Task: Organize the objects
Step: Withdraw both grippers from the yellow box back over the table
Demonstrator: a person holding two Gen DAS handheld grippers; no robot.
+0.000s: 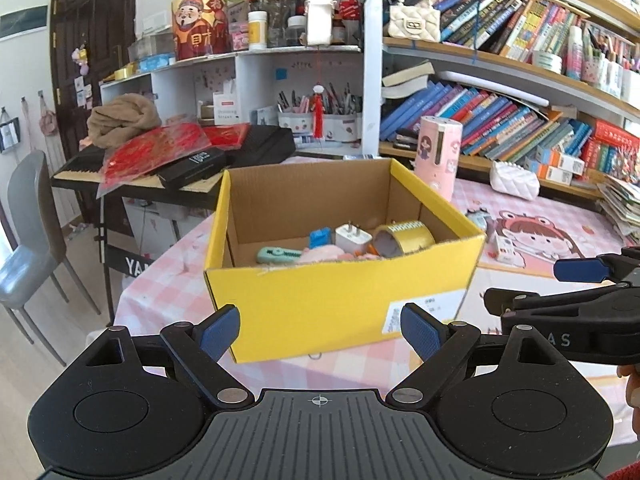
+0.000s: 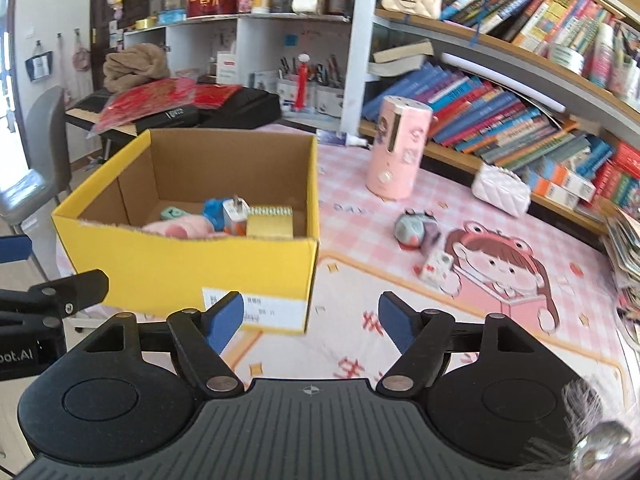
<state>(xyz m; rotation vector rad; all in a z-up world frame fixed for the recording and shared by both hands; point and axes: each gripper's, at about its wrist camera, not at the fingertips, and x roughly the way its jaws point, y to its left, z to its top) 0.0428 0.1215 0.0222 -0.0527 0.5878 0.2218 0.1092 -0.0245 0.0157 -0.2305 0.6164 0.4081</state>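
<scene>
Left wrist view: left gripper [image 1: 320, 330] spread wide, nothing held, hovering just in front of yellow box [image 1: 340, 280] on pink checked tabletop [image 1: 168, 280]. Inside box: tape roll [image 1: 404, 238], white plug [image 1: 354, 239], blue piece [image 1: 320, 237], green tool [image 1: 278, 255], pink soft thing [image 1: 324, 257]. Right gripper [image 1: 576, 280] at right edge, beside box, fingers apart, empty. Pink canister [image 1: 438, 156] upright behind box; white purse [image 1: 514, 180] near bookshelf [image 1: 520, 80].

Right wrist view: right gripper [image 2: 311, 322] wide open, empty, above tabletop [image 2: 360, 208] near box [image 2: 188, 268] corner. Small round toy [image 2: 412, 229] and little carton [image 2: 436, 268] lying right of box, close together. Canister [image 2: 400, 148] standing farther back, purse [image 2: 502, 190] beyond.
</scene>
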